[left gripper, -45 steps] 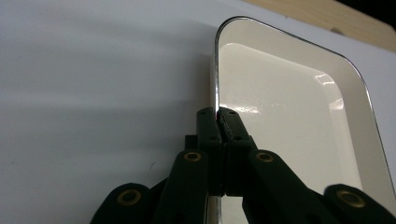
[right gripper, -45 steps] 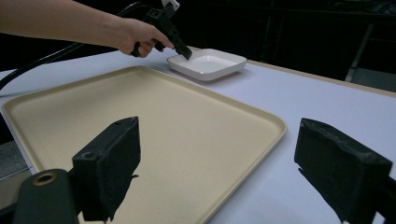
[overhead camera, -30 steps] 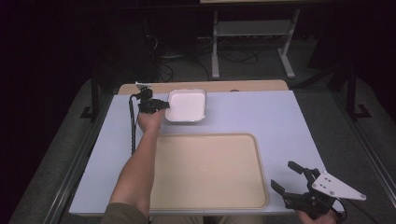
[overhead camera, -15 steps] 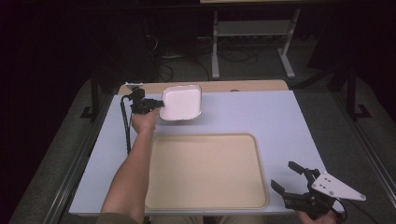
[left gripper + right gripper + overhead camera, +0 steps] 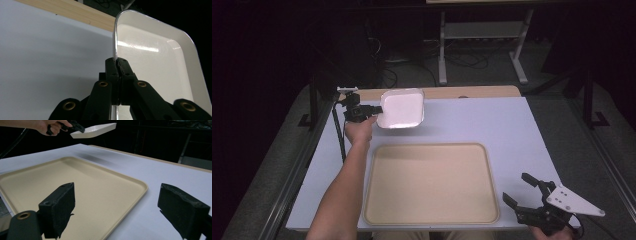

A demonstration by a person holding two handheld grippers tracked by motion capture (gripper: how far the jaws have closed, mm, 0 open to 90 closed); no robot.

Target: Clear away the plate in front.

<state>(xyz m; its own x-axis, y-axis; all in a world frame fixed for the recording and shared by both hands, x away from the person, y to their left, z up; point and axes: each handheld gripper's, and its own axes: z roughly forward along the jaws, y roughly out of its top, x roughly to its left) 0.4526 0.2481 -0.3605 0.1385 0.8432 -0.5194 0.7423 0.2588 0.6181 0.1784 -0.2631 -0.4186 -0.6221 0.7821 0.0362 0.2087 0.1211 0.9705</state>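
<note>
The left gripper [image 5: 371, 111] clamps the rim of the white dish [image 5: 401, 108], apparently lifted clear of the table [image 5: 492, 125], at 11 o'clock from the beige tray [image 5: 430, 182]. At 4 o'clock, the right gripper [image 5: 522, 193] gapes wide, holding nothing.

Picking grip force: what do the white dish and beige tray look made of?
White dish: glossy, thin-walled, with sharp highlights; likely melamine or glazed ceramic, can't tell which. Left gripper pinches its rim. Beige tray: matte, rolled rim, no glare; probably moulded plastic.
</note>
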